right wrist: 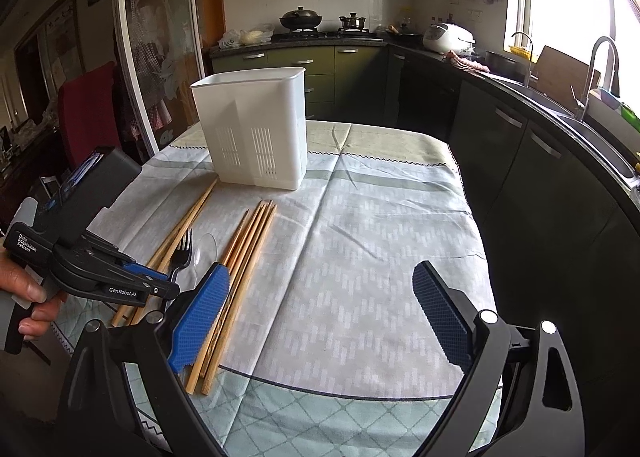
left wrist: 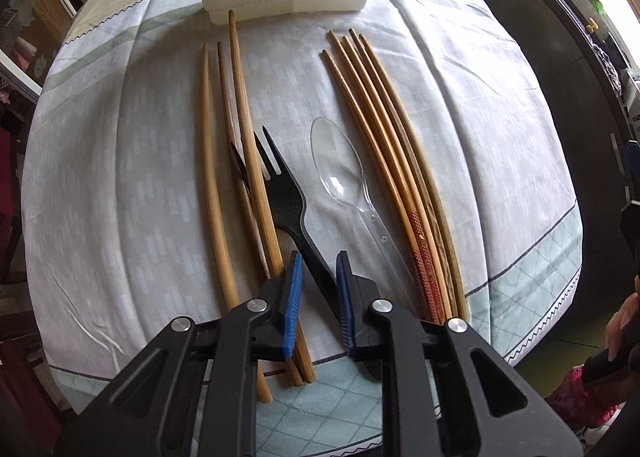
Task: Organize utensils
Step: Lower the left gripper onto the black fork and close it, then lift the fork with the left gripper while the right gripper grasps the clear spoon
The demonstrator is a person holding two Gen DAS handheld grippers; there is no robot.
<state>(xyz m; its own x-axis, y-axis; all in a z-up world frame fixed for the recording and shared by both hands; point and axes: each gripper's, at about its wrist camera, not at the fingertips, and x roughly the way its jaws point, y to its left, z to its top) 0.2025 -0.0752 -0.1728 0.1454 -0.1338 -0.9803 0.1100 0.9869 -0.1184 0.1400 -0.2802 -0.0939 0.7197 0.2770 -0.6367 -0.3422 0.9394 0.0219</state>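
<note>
My bench wears a pale grey-and-mint patterned cloth, creased in long folds, and it stands in a kitchen with dark green cabinets, a gas hob carrying a black wok and a steel pot, a white rice cooker, and a sink under a bright window at the right.

At the far end of the bench a white plastic utensil caddy with slotted walls stands upright. Three plain light bamboo chopsticks lie lengthwise in front of it on my left, the longest tip nearly touching the caddy's base. A bundle of five darker wooden chopsticks with red patterned ends lies on my right, packed side by side.

Between those groups lie a black plastic fork and a clear plastic spoon, both with heads toward the caddy. One bamboo chopstick crosses over the fork's tines.

My left tool points steeply down over the fork's handle, its blue pads drawn close on either side of it; whether they already press on it I cannot tell. My right tool hovers over bare cloth, spread wide and holding nothing, with the darker chopsticks just beside its left finger.
</note>
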